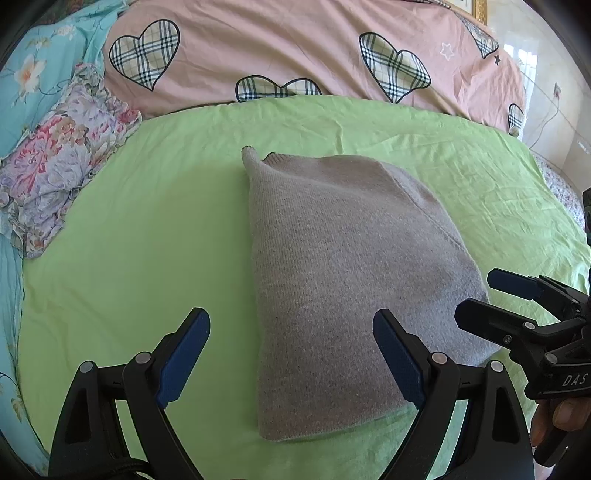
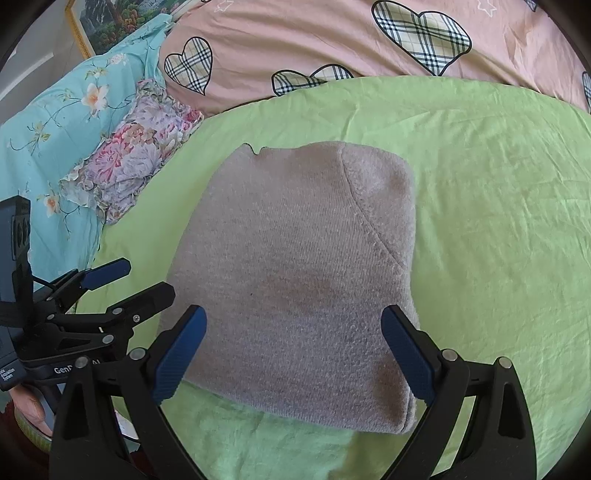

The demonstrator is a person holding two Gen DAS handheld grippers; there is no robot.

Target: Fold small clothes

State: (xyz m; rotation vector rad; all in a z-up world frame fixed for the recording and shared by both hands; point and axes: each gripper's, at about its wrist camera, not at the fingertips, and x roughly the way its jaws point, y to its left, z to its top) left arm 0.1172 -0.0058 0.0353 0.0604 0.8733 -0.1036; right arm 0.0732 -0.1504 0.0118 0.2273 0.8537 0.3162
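A grey knitted garment (image 1: 343,266) lies folded into a thick rectangle on the green sheet (image 1: 147,240). It also fills the middle of the right wrist view (image 2: 295,280). My left gripper (image 1: 291,354) is open and empty, just above the garment's near left edge. My right gripper (image 2: 293,350) is open and empty over the garment's near edge. The right gripper also shows at the right of the left wrist view (image 1: 484,295). The left gripper shows at the left of the right wrist view (image 2: 144,280).
A pink quilt with plaid hearts (image 1: 295,48) lies behind the green sheet. A floral pillow (image 1: 62,158) and a turquoise flowered sheet (image 2: 48,122) lie at the left. A framed picture (image 2: 107,22) hangs at the back left.
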